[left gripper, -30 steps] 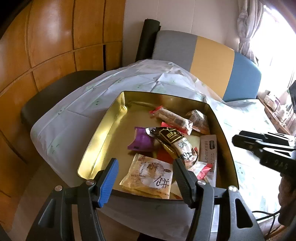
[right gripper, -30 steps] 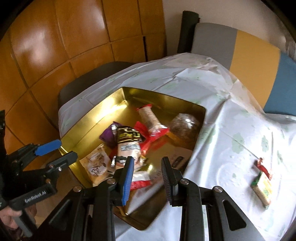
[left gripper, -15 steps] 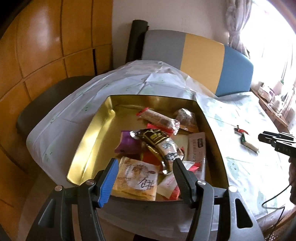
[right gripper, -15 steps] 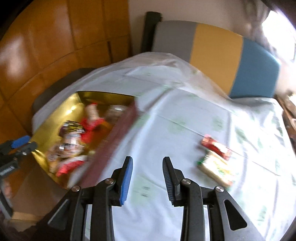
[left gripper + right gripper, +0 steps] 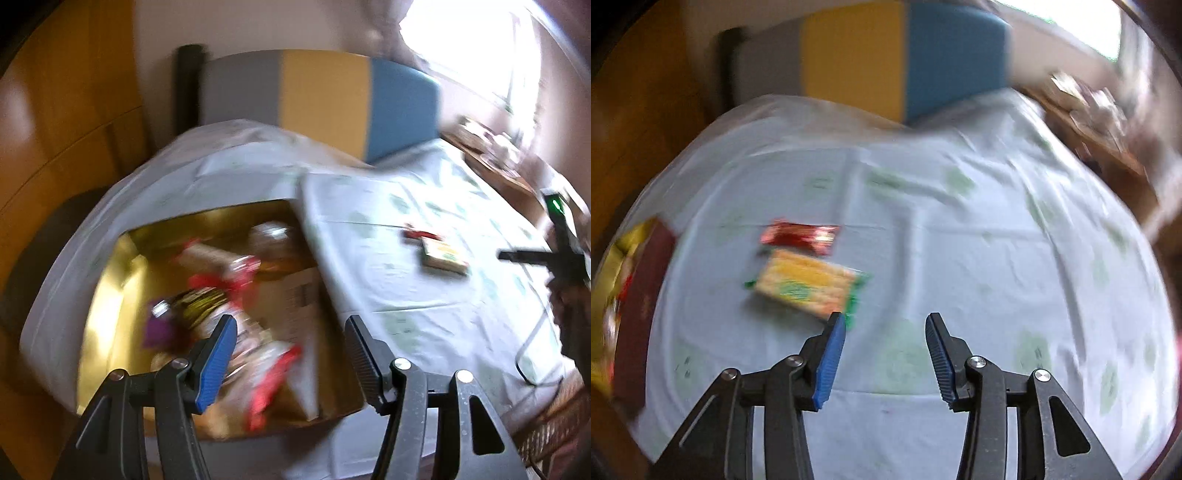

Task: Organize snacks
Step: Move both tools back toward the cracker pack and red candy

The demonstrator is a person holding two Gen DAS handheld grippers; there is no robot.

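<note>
No writing can be read through blur. Wrapped snacks (image 5: 229, 295) are piled in the gold tin (image 5: 110, 295); both the left hand-held gripper (image 5: 288, 350) and the right hand-held gripper (image 5: 884, 354) are spread, empty.

tin (image 5: 107, 295) at table's left edge holding snacks, two packets (image 5: 809, 286) side by side to its right

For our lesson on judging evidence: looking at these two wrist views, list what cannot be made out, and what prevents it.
- Printing on the yellow-and-green wrapped snack and red foil-wrapped snack: motion blur, right wrist view.
- Snacks heaped in the gold metal tin: smeared by blur, partly behind the left gripper, left wrist view.
- Same tin: cut off at the left edge, right wrist view.
- Right gripper: open, empty.
</note>
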